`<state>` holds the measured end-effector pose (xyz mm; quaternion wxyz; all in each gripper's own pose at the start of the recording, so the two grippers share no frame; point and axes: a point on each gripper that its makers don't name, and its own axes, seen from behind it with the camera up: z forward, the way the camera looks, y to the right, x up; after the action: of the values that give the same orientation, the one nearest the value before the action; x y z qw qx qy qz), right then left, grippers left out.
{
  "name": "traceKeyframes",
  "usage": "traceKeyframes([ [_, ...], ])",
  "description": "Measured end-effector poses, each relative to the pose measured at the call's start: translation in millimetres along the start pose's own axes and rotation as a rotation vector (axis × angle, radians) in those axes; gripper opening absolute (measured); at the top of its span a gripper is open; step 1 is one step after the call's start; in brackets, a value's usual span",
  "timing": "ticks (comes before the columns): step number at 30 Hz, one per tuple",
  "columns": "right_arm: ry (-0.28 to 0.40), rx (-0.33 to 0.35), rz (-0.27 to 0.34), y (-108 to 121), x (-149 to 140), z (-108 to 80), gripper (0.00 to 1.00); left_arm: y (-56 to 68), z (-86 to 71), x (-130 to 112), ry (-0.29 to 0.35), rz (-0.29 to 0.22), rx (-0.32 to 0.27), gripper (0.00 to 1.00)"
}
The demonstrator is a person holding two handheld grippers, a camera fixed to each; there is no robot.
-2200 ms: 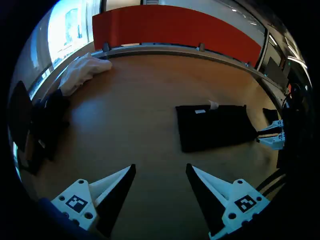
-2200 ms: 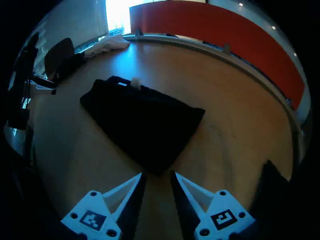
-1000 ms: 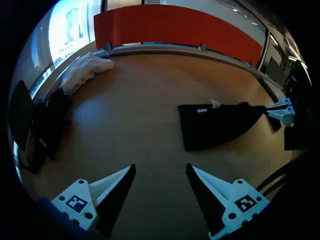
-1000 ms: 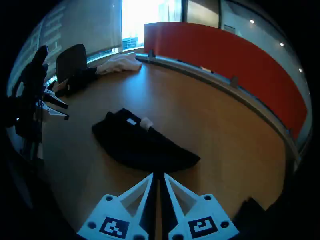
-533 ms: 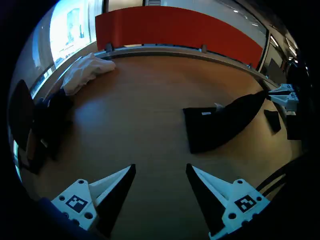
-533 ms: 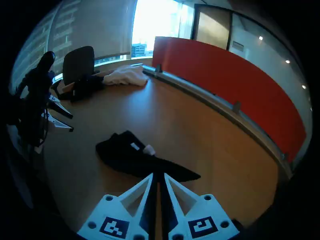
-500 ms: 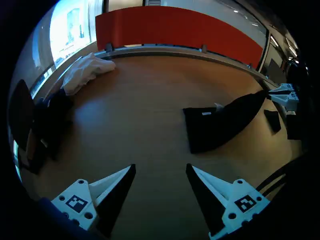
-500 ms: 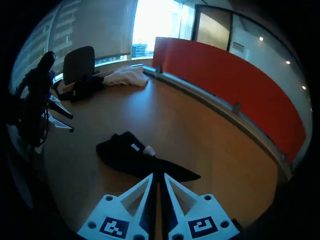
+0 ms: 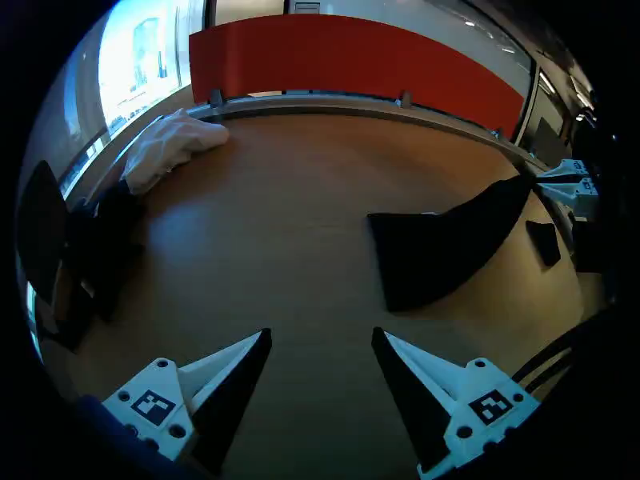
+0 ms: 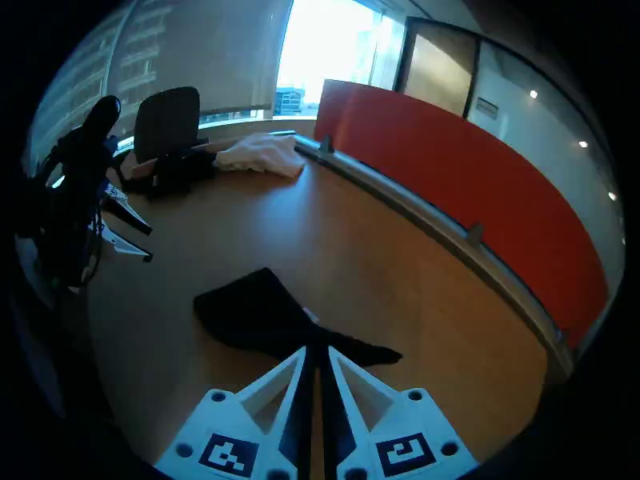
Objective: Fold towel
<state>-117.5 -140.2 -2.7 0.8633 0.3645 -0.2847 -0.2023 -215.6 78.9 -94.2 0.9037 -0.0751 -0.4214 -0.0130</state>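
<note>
black towel (image 9: 432,252) on the wooden table (image 9: 264,232). one corner is raised off the surface by the right hand-held gripper (image 10: 318,352), whose two fingers are pressed together on the cloth. the rest of the towel lies on the table, sloping up to the lifted corner. the left hand-held gripper (image 9: 321,332) hovers with its fingers spread wide, holding nothing, well apart from the towel. judged step: carrying the pinched corner over to lay a fold. to do it well, the pinch must be firm. the corner should travel in a low arc across the cloth toward the opposite edge, so the upper layer rolls over and does not drag the whole towel along. the free left hand-held gripper could pin the resting part, or take a second corner, so that the edges meet squarely. a crumpled white cloth (image 9: 168,144) lies well apart from the towel, near the red partition (image 9: 352,60).
</note>
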Motion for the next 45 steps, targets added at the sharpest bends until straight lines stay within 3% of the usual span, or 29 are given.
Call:
traceKeyframes([
  [14, -0.002, 0.063, -0.039, -25, 11, 17.8, 0.08, -1.8, -6.1, 6, 0.02, -0.008, -0.002, 0.93],
  [26, 0.013, 0.164, -0.068, -76, 36, 54.7, 0.09, -8.8, -16.0, 8, 0.044, -0.024, 0.009, 0.93],
  [36, 0.004, 0.238, -0.067, -113, 43, 87.2, 0.09, -24.3, -26.2, 0, 0.05, -0.054, 0.026, 0.93],
  [38, 0.004, 0.231, -0.061, -112, 43, 90.2, 0.14, -27.7, -27.3, -1, 0.05, -0.059, 0.031, 0.93],
  [42, 0.003, 0.229, -0.045, -110, 43, 91.2, 0.49, -32.1, -28.3, -3, 0.051, -0.066, 0.036, 0.93],
  [45, 0.0, 0.224, -0.04, -107, 43, 90.8, 0.61, -33.6, -28.4, -3, 0.051, -0.069, 0.037, 0.93],
])
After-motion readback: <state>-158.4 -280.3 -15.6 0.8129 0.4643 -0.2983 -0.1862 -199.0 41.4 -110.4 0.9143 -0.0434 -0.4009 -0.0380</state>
